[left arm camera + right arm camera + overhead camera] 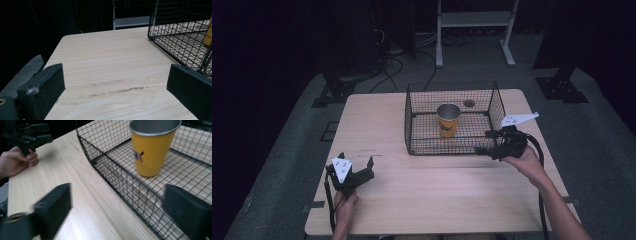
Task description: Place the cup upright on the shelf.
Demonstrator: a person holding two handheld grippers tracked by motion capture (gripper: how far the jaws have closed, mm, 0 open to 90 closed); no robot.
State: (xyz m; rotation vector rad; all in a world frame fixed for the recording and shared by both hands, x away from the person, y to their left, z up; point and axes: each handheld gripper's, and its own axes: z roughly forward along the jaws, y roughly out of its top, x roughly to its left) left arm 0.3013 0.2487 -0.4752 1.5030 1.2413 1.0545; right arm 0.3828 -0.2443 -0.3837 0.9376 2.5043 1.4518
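Note:
A yellow cup (448,121) with a metal rim stands upright inside a black wire basket (447,146) at the middle of the wooden table (437,192). My right gripper (484,141) is open at the basket's near right corner, outside the wire. In the right gripper view its jaws (117,205) straddle the basket's wall (117,177), with the cup (152,150) a little beyond. My left gripper (357,160) rests open near the table's front left, nothing between its jaws (116,80). The basket's corner (175,47) shows ahead to its right.
A round hole (469,103) in the tabletop lies behind the cup, under the basket. A white rack (474,20) and black stands (334,90) are on the floor beyond the table. Bare wood stretches between the two grippers.

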